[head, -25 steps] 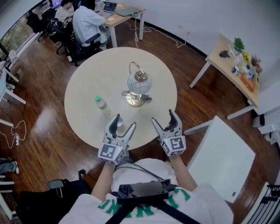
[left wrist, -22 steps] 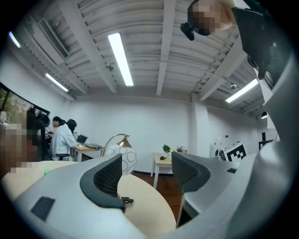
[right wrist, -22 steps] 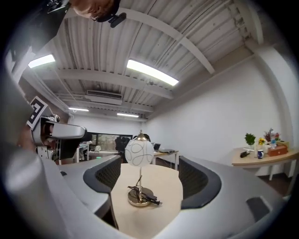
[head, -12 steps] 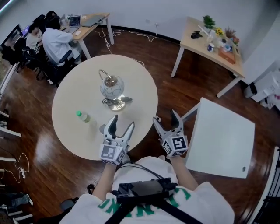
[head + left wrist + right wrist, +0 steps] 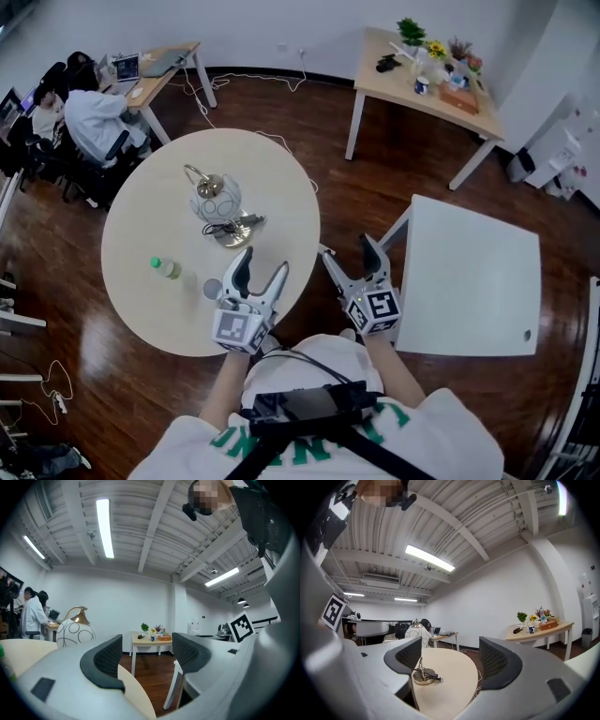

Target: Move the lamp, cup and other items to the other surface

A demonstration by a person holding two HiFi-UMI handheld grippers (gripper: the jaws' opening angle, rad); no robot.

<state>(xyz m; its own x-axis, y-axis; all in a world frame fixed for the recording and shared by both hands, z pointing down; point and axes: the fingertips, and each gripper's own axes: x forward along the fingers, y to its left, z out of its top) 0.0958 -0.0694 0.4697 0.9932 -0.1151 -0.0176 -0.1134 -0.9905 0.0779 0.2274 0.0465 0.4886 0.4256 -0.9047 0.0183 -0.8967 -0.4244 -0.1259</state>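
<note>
Up front, both claws are released and hold nothing: the left gripper [image 5: 264,262] hangs over the round table [image 5: 141,309] at about its 5 o'clock edge, and the right gripper [image 5: 347,248] hangs over the wooden floor [image 5: 356,202] between that table and the white square table [image 5: 469,272], which lies at its 3 o'clock. Each gripper view shows its jaws spread wide with only room and furniture between them. The lamp [image 5: 217,199] stands near the round table's centre, a little toward 12 o'clock, its cord coiled at the base. The cup [image 5: 212,288] sits at 6 o'clock from the lamp, just at the left gripper's 9 o'clock, and a green-capped bottle [image 5: 165,268] stands near the cup at its 10 o'clock.
</note>
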